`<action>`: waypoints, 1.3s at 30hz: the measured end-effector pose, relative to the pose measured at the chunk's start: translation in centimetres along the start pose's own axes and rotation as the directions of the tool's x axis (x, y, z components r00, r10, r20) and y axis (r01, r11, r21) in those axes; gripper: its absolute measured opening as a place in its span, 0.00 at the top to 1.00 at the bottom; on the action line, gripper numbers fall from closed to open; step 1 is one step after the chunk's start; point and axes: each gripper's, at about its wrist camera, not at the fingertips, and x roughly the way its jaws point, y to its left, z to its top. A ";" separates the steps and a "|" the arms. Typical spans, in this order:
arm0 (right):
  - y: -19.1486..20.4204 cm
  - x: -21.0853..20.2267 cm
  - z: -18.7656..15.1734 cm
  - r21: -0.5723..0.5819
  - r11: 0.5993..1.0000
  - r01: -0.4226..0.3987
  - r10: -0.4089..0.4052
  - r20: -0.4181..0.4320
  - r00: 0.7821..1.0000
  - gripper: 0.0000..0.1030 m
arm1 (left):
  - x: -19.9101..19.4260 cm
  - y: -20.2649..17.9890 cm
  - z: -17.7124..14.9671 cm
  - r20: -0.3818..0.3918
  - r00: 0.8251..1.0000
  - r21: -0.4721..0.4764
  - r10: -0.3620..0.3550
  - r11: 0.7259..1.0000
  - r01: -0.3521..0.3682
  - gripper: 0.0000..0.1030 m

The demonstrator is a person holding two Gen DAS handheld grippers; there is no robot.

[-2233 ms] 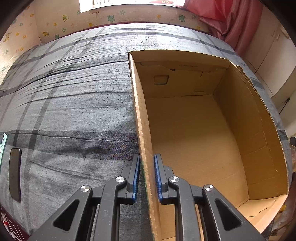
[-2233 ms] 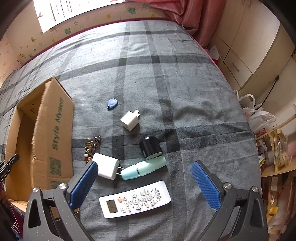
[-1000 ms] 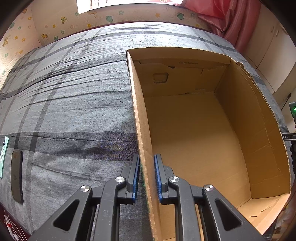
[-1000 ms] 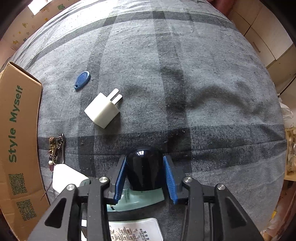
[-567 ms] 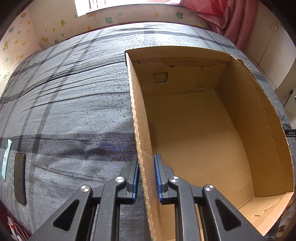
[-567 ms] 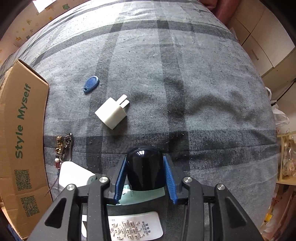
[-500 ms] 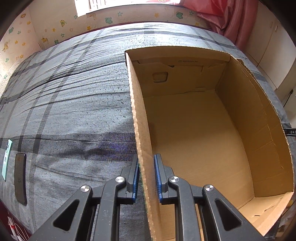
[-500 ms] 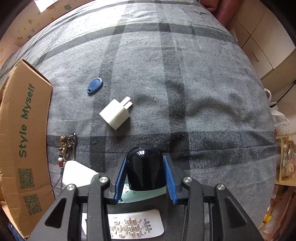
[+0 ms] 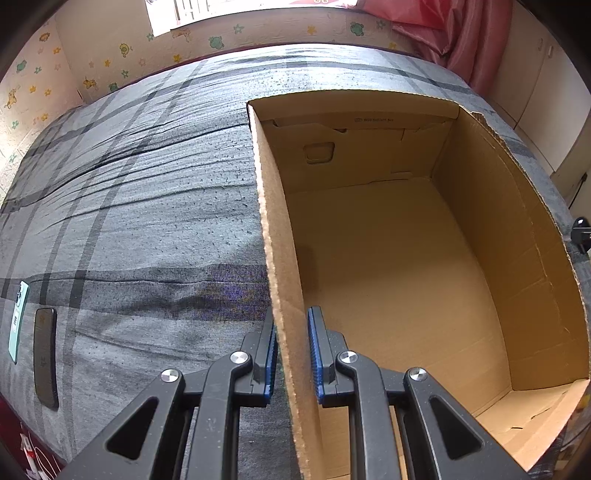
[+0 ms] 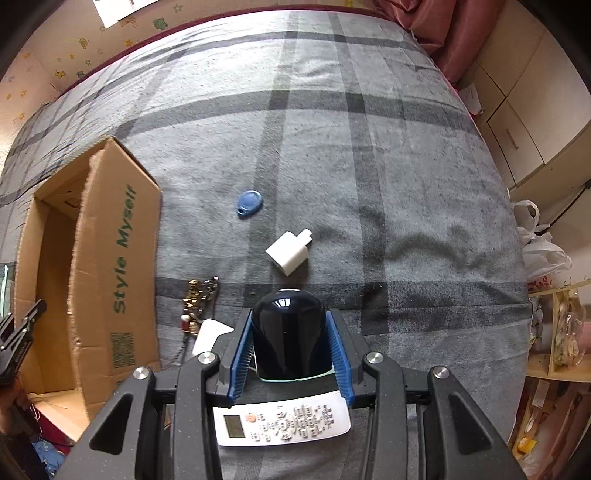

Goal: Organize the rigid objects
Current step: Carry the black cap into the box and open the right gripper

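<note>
Brown cardboard box is empty — left claw pinches its wall; right claw grips first item, glossy black rounded object.

Both fisheye views are bright and sharp, lit by daylight from a window far ahead of the fingers, blown out to white. Straight edges bow strongly toward the rims, and black vignette fills the corners. The cardboard box glows warm inside, with a soft shadow along the wall just ahead of the fingertips. A small highlight glints on the glossy black dome between the pads.
</note>
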 end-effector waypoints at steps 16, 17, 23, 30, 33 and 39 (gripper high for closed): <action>8.4 -4.9 1.3 -0.138 0.987 -0.080 0.089 0.059 0.994 0.59 | 0.1 0.1 -0.1 0.001 1.000 -0.007 -0.007 1.000 0.007 0.84; 9.1 -5.0 1.3 -0.147 0.985 -0.085 0.094 0.060 0.994 0.59 | 0.1 0.1 -0.1 0.001 1.000 -0.006 -0.006 1.000 0.006 0.84; 12.8 -5.1 1.5 -0.201 0.973 -0.116 0.128 0.052 0.990 0.59 | 0.2 0.0 -0.1 -0.002 1.000 0.000 -0.002 1.000 0.002 0.84; 16.7 -4.2 1.6 -0.244 0.959 -0.147 0.159 0.030 0.987 0.59 | 0.3 0.0 -0.1 -0.003 1.000 0.002 0.001 1.000 -0.001 0.84; 18.4 -3.4 1.5 -0.262 0.953 -0.153 0.162 0.015 0.987 0.59 | 0.3 0.0 -0.1 -0.004 1.000 0.002 0.001 1.000 -0.001 0.84; 21.3 -1.3 1.1 -0.278 0.945 -0.173 0.174 -0.022 0.985 0.59 | 0.4 0.1 -0.2 -0.006 1.000 0.001 -0.003 1.000 0.003 0.84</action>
